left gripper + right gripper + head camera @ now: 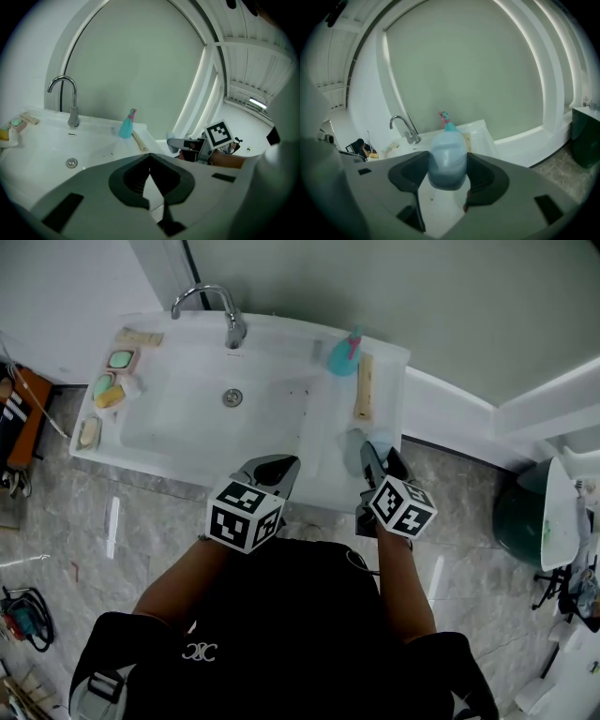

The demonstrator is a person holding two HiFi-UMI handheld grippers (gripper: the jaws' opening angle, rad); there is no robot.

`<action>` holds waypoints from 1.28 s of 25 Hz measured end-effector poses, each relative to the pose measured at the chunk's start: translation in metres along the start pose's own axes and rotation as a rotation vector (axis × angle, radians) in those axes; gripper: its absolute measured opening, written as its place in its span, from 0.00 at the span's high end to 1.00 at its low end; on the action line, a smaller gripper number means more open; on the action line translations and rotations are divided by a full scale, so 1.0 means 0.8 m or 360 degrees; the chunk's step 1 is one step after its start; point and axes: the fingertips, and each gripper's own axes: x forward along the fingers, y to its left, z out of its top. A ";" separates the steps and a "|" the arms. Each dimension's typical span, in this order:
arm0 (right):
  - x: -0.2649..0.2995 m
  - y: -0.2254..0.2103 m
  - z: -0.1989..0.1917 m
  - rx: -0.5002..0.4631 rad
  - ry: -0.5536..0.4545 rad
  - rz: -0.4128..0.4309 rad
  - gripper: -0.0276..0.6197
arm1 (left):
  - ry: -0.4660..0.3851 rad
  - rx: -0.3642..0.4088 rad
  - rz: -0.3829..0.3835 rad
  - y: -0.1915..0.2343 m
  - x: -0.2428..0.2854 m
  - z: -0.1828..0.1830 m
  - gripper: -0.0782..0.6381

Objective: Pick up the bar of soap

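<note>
White washbasin [187, 404], upper frame. Right gripper [448, 176] clamps bar of soap [447, 152]; left gripper [150, 164] closed, empty. Pickup looks done: hold steady.

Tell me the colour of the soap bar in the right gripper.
Pale blue. The soap bar shows best in the right gripper view.

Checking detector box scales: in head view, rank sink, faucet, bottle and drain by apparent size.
1. sink
2. faucet
3. bottle
4. drain
Faucet over bottle is unsure: both rise toward the camera and look foreshortened.
</note>
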 end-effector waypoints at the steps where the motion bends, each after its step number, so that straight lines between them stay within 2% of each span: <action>1: -0.006 0.004 0.007 -0.0032 -0.0032 0.0002 0.54 | 0.0002 0.0004 -0.0005 -0.002 0.001 0.000 0.88; 5: -0.024 0.012 0.028 -0.0162 -0.0157 -0.0044 0.54 | 0.0009 0.0013 -0.0019 -0.006 0.004 -0.001 0.88; 9: -0.038 0.017 0.040 -0.0226 -0.0223 -0.0082 0.54 | 0.0009 0.0023 -0.0033 -0.010 0.006 0.000 0.88; 19: -0.075 0.055 0.065 -0.0428 -0.0344 -0.0018 0.54 | 0.0021 0.0045 -0.0056 -0.014 0.011 0.002 0.88; 32: -0.086 0.056 0.068 -0.0493 -0.0367 0.0004 0.54 | 0.0022 0.0064 -0.0044 -0.014 0.013 0.007 0.88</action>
